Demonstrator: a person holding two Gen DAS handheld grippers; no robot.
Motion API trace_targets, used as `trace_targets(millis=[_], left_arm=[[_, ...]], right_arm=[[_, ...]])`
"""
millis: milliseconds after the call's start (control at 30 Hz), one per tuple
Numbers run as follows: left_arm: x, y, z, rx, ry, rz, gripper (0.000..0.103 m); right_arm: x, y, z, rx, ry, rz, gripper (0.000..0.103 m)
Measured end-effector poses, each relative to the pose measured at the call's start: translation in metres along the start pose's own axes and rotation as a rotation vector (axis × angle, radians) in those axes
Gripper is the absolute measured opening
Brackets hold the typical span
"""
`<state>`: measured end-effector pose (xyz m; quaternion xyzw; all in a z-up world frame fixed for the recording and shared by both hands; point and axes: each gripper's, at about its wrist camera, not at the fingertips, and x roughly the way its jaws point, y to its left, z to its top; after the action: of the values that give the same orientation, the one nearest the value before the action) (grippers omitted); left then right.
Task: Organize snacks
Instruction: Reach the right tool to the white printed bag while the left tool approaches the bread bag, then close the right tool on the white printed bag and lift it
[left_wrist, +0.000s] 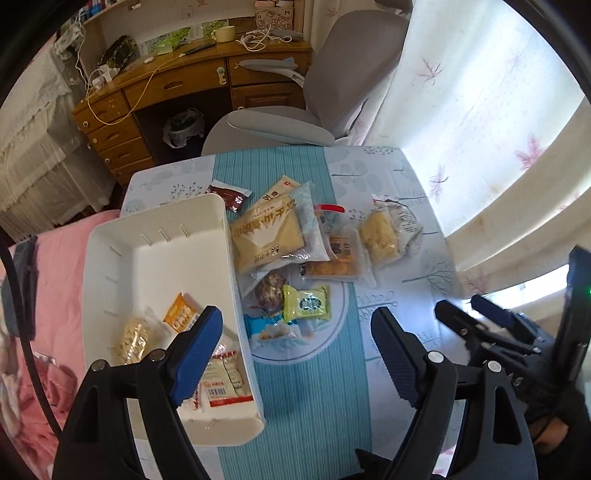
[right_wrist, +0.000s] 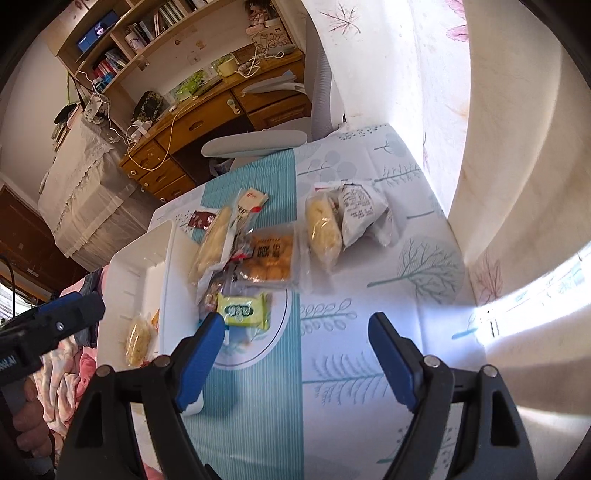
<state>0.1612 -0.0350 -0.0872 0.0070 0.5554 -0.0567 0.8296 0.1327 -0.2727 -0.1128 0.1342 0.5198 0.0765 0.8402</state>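
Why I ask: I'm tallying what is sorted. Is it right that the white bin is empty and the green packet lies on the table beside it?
Not empty: the left wrist view shows the white bin holding several packets. The green packet does lie on the table beside it.

No readable text on any snack packet (left_wrist: 267, 236)

You are looking at a table (left_wrist: 399, 173) carrying a white bin (left_wrist: 110, 266), with snack packets (left_wrist: 291, 243) lying just right of it.
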Motion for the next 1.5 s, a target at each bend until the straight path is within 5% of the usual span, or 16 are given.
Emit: trace_targets(millis=[700,1233,1400,1500], left_arm=[[0.116,-0.03,0.041,0.197,0.069,0.341,0.082],[0.155,-0.037,0.054,0.281,0.092,0.32,0.082],[0.161,-0.032,0.057,0.277,0.097,0.308,0.089],[0.165,-0.026,0.058,0.256,0.087,0.265,0.089]], right_arm=[[0.091,-0.059,0.087,0.048,-0.026,-0.112,0.081],[0.152,-0.074,0.092,-0.007,0.033,-0.112,0.081],[0.163,-0.07,0.093,-0.041,0.033,-0.091,0.08],[0.167,-0.068,0.093,-0.041,0.041,-0.062,0.071]])
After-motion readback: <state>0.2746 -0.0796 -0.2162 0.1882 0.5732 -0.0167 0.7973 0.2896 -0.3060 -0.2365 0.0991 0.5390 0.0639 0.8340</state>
